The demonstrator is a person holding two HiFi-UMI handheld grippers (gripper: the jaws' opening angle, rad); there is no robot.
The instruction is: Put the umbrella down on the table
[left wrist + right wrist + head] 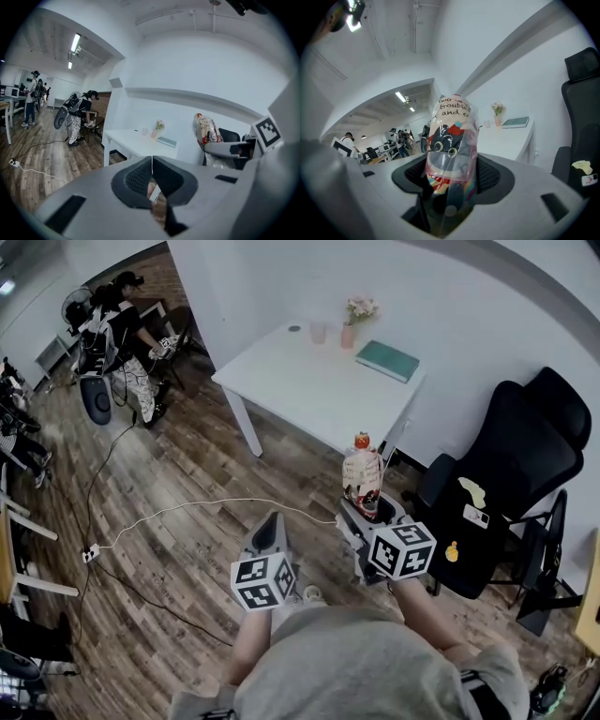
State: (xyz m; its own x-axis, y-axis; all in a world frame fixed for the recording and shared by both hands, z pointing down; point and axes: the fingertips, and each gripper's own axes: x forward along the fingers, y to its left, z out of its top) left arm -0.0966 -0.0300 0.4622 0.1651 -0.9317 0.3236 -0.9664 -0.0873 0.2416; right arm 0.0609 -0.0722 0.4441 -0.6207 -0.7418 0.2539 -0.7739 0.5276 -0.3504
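A folded umbrella (363,479) in a clear wrapper with a cartoon print and a red tip stands upright in my right gripper (370,509), whose jaws are shut on its lower part. In the right gripper view the umbrella (452,140) fills the space between the pads of that gripper (452,177). The white table (300,381) lies ahead, beyond the umbrella and apart from it. My left gripper (271,521) hovers to the left at the same height, its pads (140,176) together with nothing between them. From the left gripper view the umbrella (206,129) shows at the right.
On the table's far edge stand a cup (318,332), a pink vase with flowers (349,329) and a green book (387,360). A black office chair (525,456) is at the right. A white cable and power strip (91,554) lie on the wood floor. People (117,343) stand at the far left.
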